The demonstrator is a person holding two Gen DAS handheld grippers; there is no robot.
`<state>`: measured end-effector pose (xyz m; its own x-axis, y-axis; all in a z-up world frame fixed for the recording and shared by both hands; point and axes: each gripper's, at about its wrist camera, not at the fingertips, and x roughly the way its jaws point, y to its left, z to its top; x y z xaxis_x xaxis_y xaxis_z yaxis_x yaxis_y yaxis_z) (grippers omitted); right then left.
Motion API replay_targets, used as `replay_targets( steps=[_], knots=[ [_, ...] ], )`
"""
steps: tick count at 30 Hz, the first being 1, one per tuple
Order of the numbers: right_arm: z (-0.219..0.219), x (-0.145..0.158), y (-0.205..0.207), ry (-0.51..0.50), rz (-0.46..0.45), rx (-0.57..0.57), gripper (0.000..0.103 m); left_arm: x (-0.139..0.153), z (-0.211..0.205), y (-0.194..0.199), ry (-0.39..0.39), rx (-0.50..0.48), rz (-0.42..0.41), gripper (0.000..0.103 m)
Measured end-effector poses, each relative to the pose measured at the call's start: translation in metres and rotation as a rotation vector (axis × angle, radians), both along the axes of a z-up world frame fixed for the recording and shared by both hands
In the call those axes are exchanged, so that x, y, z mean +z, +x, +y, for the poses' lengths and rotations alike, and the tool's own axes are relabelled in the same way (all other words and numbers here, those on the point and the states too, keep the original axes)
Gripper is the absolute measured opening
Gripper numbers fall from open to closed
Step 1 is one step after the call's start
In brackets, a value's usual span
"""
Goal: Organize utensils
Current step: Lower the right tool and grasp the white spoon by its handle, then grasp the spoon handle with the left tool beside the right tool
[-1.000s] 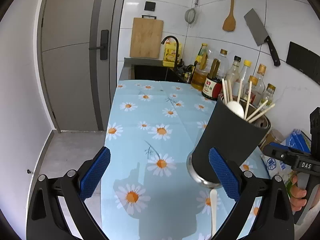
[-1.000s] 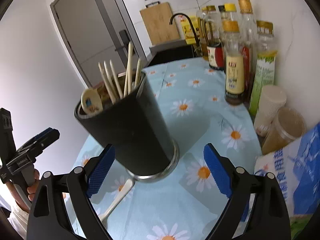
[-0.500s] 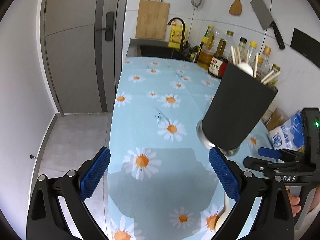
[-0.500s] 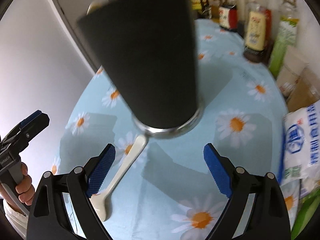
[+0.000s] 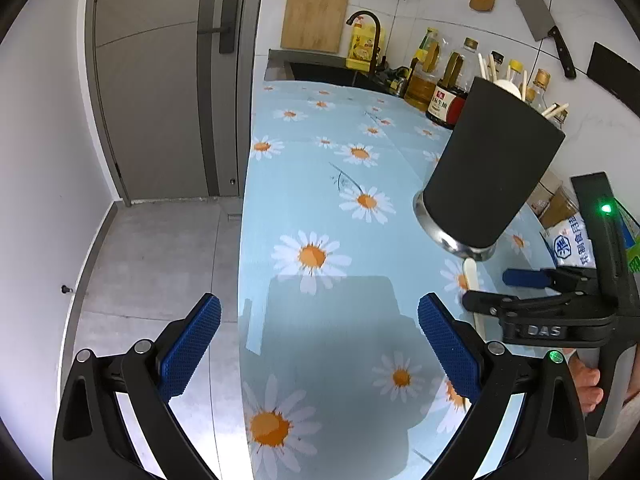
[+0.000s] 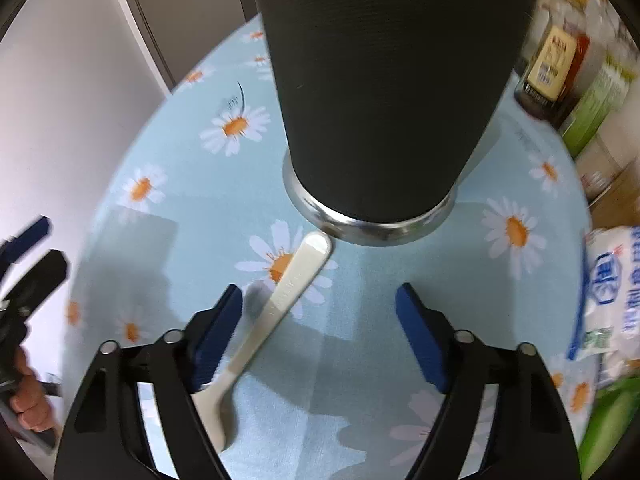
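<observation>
A black utensil holder [image 5: 492,160] with a steel base stands on the daisy-print tablecloth [image 5: 320,208]; chopsticks and a white spoon stick out of its top. A cream plastic spoon [image 6: 276,304] lies flat on the cloth, its handle tip touching the holder's base [image 6: 368,224]. My right gripper [image 6: 320,332] is open just above the spoon, its left finger beside the handle. In the left wrist view the spoon [image 5: 472,280] passes under the right gripper [image 5: 520,292]. My left gripper [image 5: 320,340] is open and empty over the cloth's near edge.
Oil and sauce bottles [image 5: 440,84] line the wall behind the holder. A salt bag [image 6: 612,292] and jars [image 5: 560,204] sit to the right. A sink [image 5: 320,70] is at the far end. The table's left edge drops to the floor [image 5: 160,260].
Both grippers have pulled back and tilted down. The right gripper has dropped toward the spoon lying in front of the holder, which now lies between its fingers.
</observation>
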<state>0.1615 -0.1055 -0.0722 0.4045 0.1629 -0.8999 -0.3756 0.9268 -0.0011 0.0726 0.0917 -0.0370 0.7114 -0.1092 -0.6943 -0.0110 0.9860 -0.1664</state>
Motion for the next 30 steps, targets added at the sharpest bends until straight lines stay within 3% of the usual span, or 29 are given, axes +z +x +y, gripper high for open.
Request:
replay_targets(
  steps=[4, 8, 11, 14, 18, 30],
  knots=[
    [0.01, 0.003, 0.0, -0.038, 0.015, 0.033, 0.023, -0.003, -0.002, -0.003, 0.002, -0.01, 0.007, 0.096],
    [-0.009, 0.003, 0.008, 0.085, 0.063, -0.004, 0.014, -0.004, -0.014, -0.009, 0.01, -0.05, 0.002, 0.096],
    [-0.031, -0.001, 0.013, 0.223, 0.117, -0.026, 0.013, -0.006, -0.028, -0.012, -0.002, -0.106, 0.012, 0.096],
    [-0.043, -0.005, 0.013, 0.304, 0.137, -0.035, 0.013, -0.011, -0.043, -0.012, -0.037, -0.162, 0.038, 0.096],
    [-0.054, -0.008, 0.012, 0.406, 0.175, -0.055, 0.013, -0.015, -0.069, -0.014, -0.026, -0.231, 0.057, 0.096],
    [-0.055, -0.002, 0.011, 0.553, 0.225, -0.095, 0.013, -0.025, -0.123, -0.013, -0.143, -0.453, 0.124, 0.095]
  ],
)
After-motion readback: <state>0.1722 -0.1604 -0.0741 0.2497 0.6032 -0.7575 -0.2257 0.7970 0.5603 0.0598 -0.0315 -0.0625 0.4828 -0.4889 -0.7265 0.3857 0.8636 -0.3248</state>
